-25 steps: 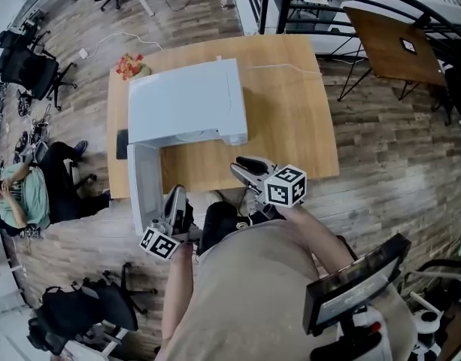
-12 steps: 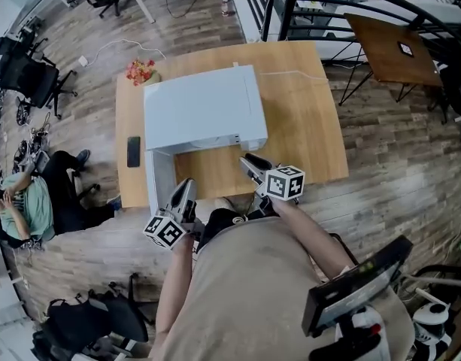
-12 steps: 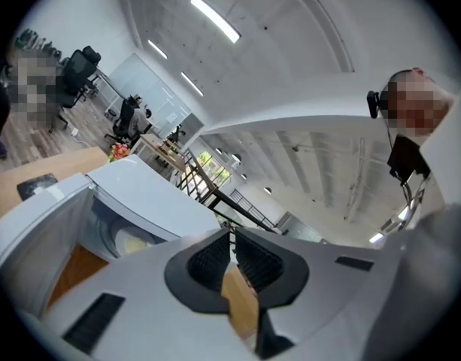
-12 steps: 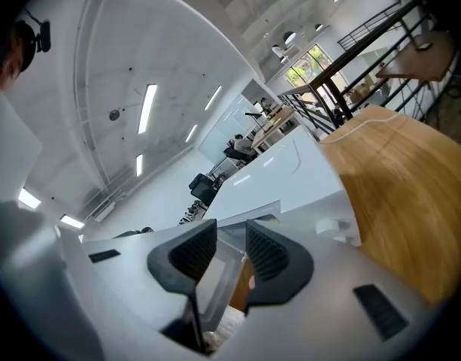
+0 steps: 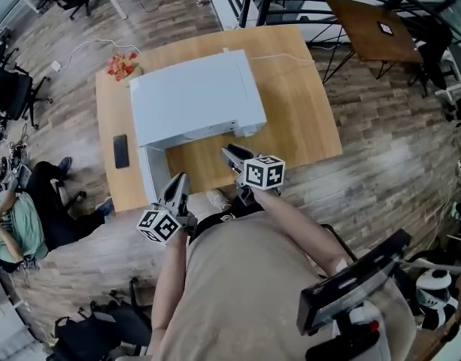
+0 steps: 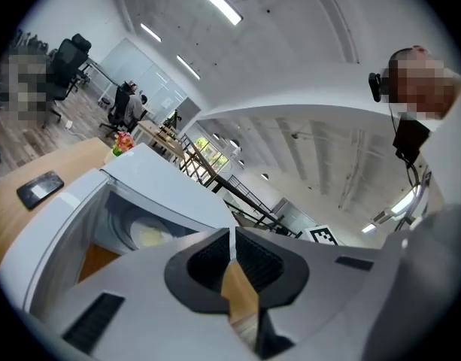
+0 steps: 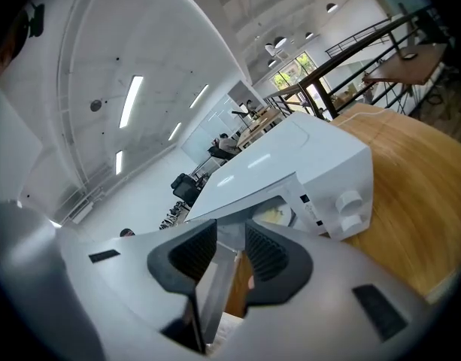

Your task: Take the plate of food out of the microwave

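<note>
A white microwave (image 5: 192, 96) stands on a wooden table (image 5: 298, 104), its door (image 5: 150, 177) swung open to the left. Inside, a plate of pale food (image 6: 149, 236) rests on the turntable; the right gripper view catches the plate (image 7: 276, 215) through the opening. My left gripper (image 5: 177, 183) hovers just in front of the open door's end, jaws shut and empty. My right gripper (image 5: 232, 155) sits before the cavity's right side, slightly open with nothing between its fingers. From the head view the cavity is hidden under the microwave's top.
A dark phone (image 5: 120, 150) lies on the table left of the microwave, and a red flower bunch (image 5: 121, 65) sits at the far left corner. Two knobs (image 7: 349, 203) mark the microwave's right panel. A seated person (image 5: 12, 228) and office chairs are at the left.
Both grippers have dropped lower and come in toward the microwave's open front. The left one now sits by the door's end, the right one nearer the cavity.
</note>
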Available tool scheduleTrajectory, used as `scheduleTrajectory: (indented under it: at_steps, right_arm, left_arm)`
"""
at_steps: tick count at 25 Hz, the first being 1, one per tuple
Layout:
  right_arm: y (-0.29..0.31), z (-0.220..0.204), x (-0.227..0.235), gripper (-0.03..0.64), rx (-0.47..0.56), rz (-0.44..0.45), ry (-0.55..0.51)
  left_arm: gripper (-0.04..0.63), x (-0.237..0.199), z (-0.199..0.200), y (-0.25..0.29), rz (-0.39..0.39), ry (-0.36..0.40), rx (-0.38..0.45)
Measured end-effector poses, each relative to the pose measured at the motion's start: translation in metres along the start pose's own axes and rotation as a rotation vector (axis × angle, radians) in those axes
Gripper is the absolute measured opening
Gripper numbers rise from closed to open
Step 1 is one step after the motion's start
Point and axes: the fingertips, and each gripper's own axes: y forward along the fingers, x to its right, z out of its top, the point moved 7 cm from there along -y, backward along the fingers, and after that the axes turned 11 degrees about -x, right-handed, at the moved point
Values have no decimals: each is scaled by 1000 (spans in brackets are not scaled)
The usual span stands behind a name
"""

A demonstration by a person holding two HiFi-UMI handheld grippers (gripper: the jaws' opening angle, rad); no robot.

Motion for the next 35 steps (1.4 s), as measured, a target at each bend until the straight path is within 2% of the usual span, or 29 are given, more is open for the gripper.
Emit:
scheduleTrajectory:
  at_steps: [6, 14, 19, 23, 26, 28, 31, 34, 35]
  right_arm:
    - [-1, -10, -3, 109, -8, -74, 2]
    - [0, -6, 2, 110, 10, -128, -2]
    - [31, -1, 17, 110, 61, -93, -38]
    - [63, -2, 44, 110, 55, -129, 8]
    - [94, -11, 59, 110, -2, -140, -23]
    - [114, -16, 69, 110, -30, -151, -8]
    - [135, -20, 84, 110, -29, -191, 40]
    - [151, -23, 91, 112, -12, -217, 35]
    - [157, -23, 93, 153, -9, -219, 31]
  left_arm:
    - [8, -19, -12, 2, -27, -10, -40]
    - [11, -10, -10, 14, -72, 33, -87]
    - [28, -6, -10, 21, -65, 38, -91]
    - [28, -6, -9, 27, -59, 27, -95]
    - [28, -7, -9, 27, -55, 12, -87]
    - [28, -9, -9, 26, -49, 5, -87]
    - [28, -10, -9, 25, -36, -1, -92]
    - [28, -10, -9, 21, -22, -8, -93]
    - [28, -11, -9, 20, -18, -10, -94]
